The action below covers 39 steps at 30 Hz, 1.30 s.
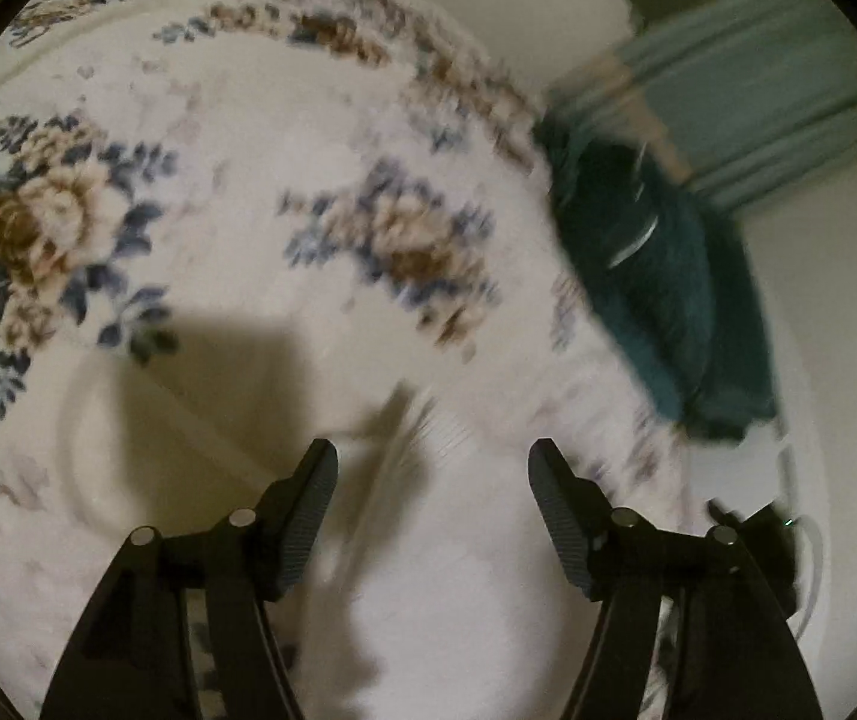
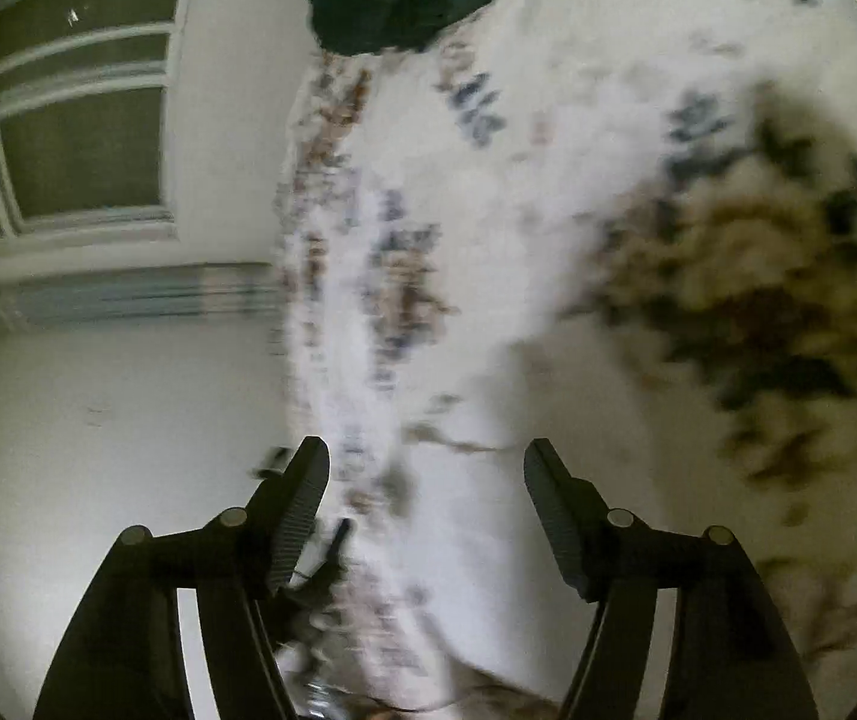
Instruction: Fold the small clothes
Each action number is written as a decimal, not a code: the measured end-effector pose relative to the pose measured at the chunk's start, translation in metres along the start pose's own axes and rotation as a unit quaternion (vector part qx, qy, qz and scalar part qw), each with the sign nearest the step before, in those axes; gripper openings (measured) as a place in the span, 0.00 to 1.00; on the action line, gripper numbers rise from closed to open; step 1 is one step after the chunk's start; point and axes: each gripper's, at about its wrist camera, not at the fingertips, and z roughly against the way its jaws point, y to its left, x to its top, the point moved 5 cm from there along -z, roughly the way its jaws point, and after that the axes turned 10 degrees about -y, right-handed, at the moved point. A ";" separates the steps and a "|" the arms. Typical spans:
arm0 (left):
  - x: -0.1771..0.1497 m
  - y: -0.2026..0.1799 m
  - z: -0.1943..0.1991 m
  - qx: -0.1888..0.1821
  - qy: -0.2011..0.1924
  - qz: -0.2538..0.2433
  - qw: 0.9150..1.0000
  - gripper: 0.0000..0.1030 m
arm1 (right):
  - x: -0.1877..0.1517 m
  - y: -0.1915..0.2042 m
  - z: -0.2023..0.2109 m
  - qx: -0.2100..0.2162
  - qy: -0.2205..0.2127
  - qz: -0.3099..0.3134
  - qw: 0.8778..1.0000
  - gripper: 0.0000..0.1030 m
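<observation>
A dark teal garment lies bunched at the right edge of a bed covered by a white sheet with blue and brown flowers. My left gripper hangs open over the sheet, with nothing between its fingers. Just beyond its tips lies a pale cloth with a ribbed edge, too blurred to tell more. In the right wrist view the teal garment sits at the top and the flowered sheet fills the right side. My right gripper is open and holds nothing, above the bed's edge.
A window with white bars and a blue-grey striped band stand left of the bed, with pale floor below. A small dark object lies at the bed's edge. A dark device with a white cable lies beside the bed.
</observation>
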 end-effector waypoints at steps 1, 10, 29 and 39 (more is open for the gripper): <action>-0.006 0.001 -0.009 0.007 0.015 -0.015 1.000 0.62 | -0.003 -0.009 -0.001 -0.031 0.007 0.017 0.999 0.68; -0.041 -0.029 -0.072 0.039 0.075 -0.151 0.985 0.05 | -0.020 -0.020 -0.048 -0.099 0.032 0.103 0.989 0.06; -0.009 0.039 -0.036 0.006 0.064 0.041 0.997 0.31 | 0.018 0.000 -0.078 -0.144 0.067 0.125 0.979 0.40; -0.105 0.046 0.014 -0.034 0.106 0.044 0.993 0.51 | -0.071 -0.063 0.008 -0.084 0.077 0.026 0.993 0.62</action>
